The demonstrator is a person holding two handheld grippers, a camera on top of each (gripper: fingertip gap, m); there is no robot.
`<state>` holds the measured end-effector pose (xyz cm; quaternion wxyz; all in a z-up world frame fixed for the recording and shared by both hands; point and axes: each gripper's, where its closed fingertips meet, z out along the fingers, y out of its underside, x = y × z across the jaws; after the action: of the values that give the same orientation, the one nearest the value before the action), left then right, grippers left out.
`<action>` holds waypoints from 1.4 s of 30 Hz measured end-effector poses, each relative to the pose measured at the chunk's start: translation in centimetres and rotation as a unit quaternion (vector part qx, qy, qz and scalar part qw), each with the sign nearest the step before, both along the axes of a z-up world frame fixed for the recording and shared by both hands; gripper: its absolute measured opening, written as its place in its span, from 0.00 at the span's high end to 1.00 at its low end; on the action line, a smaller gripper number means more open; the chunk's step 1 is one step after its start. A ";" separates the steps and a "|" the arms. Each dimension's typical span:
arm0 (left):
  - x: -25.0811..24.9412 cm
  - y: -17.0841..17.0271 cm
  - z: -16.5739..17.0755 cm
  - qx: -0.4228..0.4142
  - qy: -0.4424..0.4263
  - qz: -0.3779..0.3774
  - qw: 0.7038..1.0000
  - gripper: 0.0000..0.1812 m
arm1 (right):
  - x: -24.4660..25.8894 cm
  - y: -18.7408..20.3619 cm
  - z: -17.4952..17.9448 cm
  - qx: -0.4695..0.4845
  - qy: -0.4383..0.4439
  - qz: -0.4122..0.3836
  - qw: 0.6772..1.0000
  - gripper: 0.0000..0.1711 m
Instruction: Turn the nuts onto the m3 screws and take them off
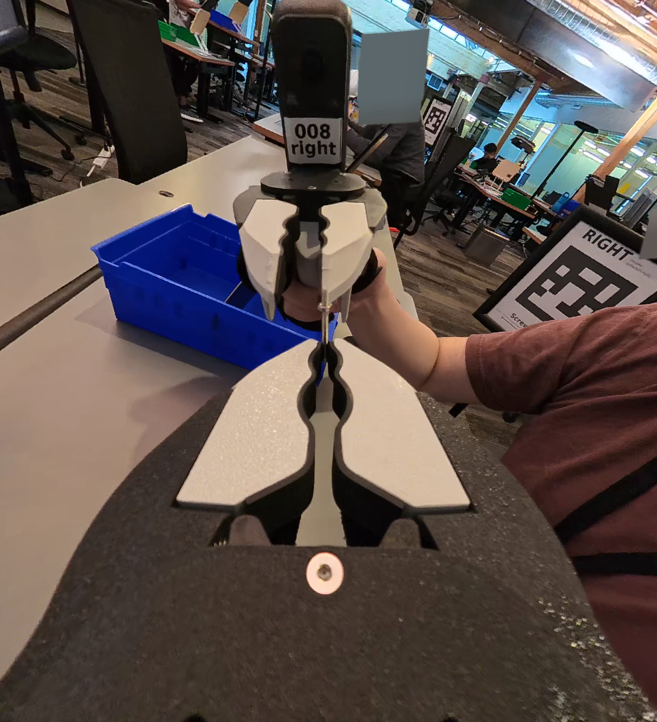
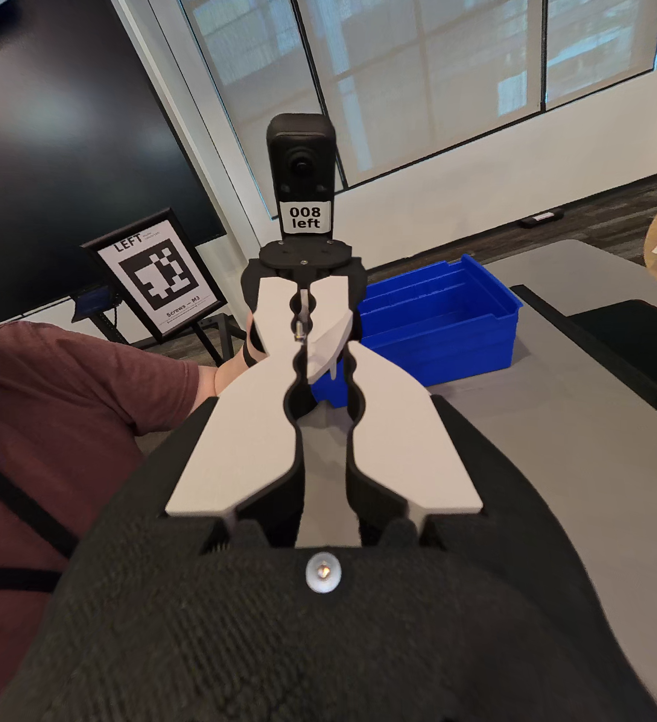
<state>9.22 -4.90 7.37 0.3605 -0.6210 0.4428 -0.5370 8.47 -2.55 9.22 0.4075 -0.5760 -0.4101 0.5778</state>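
1. Left gripper (image 1: 324, 345) has its grey fingers pinched together on the lower end of a thin m3 screw (image 1: 324, 316), which stands upright from the tips
2. Right gripper (image 2: 321, 353) faces it from the other side, fingers parted; in the left wrist view its tips flank the screw's upper end, where a small nut (image 1: 324, 306) seems to sit on the thread, though it is too small to be sure
3. Each gripper carries a black camera with a white printed label (image 1: 313, 142) below the lens; the other one (image 2: 305, 217) shows in the right wrist view
4. Two framed signs with black-and-white square markers stand beyond the counter (image 1: 45, 429): one sign (image 1: 577, 289) behind the person's arm (image 1: 397, 336), another sign (image 2: 162, 273) near a dark screen
5. Blue plastic bin (image 1: 186, 281) rests on the grey counter just behind both grippers; the part of its inside that shows looks bare, with ribbed walls
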 end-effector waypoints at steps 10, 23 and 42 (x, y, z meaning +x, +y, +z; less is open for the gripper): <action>0.4 -0.6 0.1 0.018 0.002 -0.006 1.000 0.99 | -0.5 -1.1 0.4 0.010 0.009 0.025 1.000 0.89; 0.4 -1.1 0.8 0.025 -0.012 -0.013 1.000 0.99 | -0.1 -1.3 1.1 0.021 0.029 0.030 0.999 0.90; 0.5 -1.6 1.1 0.030 -0.017 -0.024 0.999 0.99 | -0.6 -2.8 2.1 0.022 0.051 0.056 0.997 0.90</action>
<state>9.76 -6.51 8.46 0.3739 -0.5898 0.4670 -0.5424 7.90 -5.33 11.31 0.4072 -0.5129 -0.4333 0.6192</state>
